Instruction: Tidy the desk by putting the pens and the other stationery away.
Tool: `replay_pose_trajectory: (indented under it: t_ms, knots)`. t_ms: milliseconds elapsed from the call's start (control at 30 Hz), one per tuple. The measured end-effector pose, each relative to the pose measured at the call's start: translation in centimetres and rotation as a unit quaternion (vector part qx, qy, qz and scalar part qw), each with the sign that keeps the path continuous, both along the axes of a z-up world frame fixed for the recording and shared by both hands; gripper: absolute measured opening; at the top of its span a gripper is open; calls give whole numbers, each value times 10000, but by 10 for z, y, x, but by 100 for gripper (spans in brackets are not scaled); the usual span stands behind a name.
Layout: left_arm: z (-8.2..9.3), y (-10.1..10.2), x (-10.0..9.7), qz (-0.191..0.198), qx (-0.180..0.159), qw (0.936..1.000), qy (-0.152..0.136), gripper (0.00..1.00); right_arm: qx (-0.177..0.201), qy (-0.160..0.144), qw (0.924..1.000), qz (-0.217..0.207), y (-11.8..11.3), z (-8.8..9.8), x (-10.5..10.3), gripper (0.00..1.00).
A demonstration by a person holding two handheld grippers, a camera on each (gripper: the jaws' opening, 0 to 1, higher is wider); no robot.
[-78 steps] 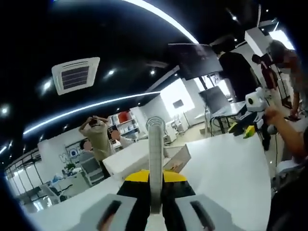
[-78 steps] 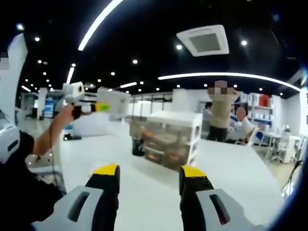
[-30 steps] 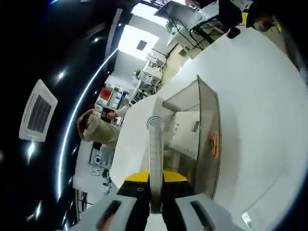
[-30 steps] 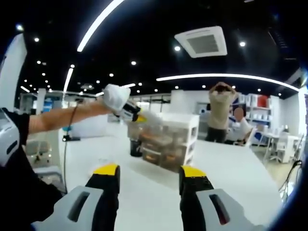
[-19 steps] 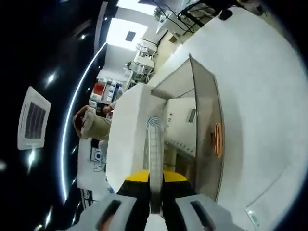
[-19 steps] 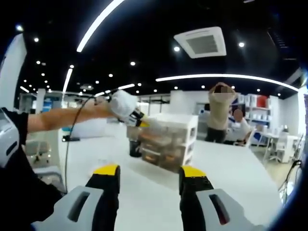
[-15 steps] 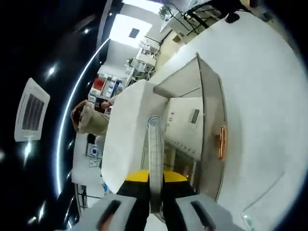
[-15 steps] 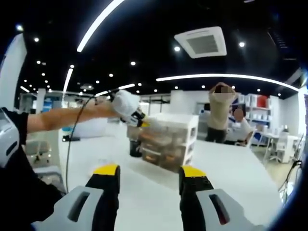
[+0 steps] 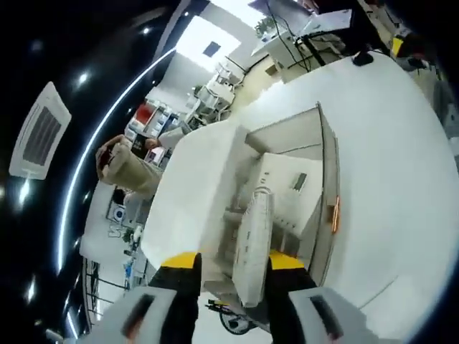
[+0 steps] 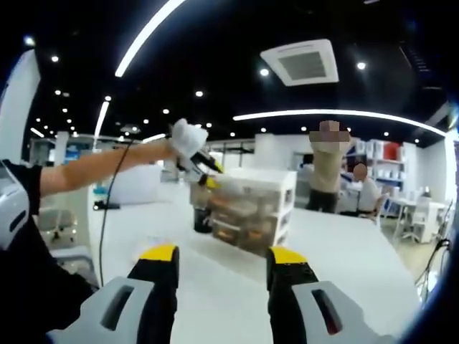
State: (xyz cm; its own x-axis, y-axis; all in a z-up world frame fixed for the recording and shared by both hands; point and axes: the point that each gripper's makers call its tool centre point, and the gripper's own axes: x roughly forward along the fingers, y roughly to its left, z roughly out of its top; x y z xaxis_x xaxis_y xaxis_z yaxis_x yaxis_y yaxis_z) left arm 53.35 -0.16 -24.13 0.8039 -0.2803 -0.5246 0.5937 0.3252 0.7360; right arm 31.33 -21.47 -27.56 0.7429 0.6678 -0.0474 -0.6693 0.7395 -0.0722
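Honestly, the translucent plastic drawer unit's [image 10: 247, 211] contents are blurry. A ridged grey ruler [image 9: 252, 244] hangs between the left gripper's [image 9: 233, 264] spread jaws; right gripper [image 10: 224, 259] gapes empty.

I see a large open-plan room with a black ceiling [image 10: 215, 43]. Long curved strip lights [image 10: 147, 32] sweep across it, small round spotlights [image 10: 201, 92] dot it, and a square air-conditioning vent [image 10: 300, 61] sits near the top right of the right gripper view. A broad white table [image 10: 344, 251] spreads below. Far off on the right stand white shelves [image 10: 391, 154] with red and blue items, and desks with chairs [image 10: 416, 215]. In the left gripper view, a bright window [image 9: 208, 46] glows beyond more desks [image 9: 222, 86].
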Motion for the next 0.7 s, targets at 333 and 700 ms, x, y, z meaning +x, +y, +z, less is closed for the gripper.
replay_pose_trajectory:
  t_ms: [333, 700]
  knots:
    - [22, 8, 1, 340, -1575, 9847, 669, 67, -50, 31, 10000, 20, 3, -2, 0, 46]
    - [35, 20, -9, 272, -3075, 9452, 1064, 72, -54, 65, 10000, 21, 2, -3, 2, 46]
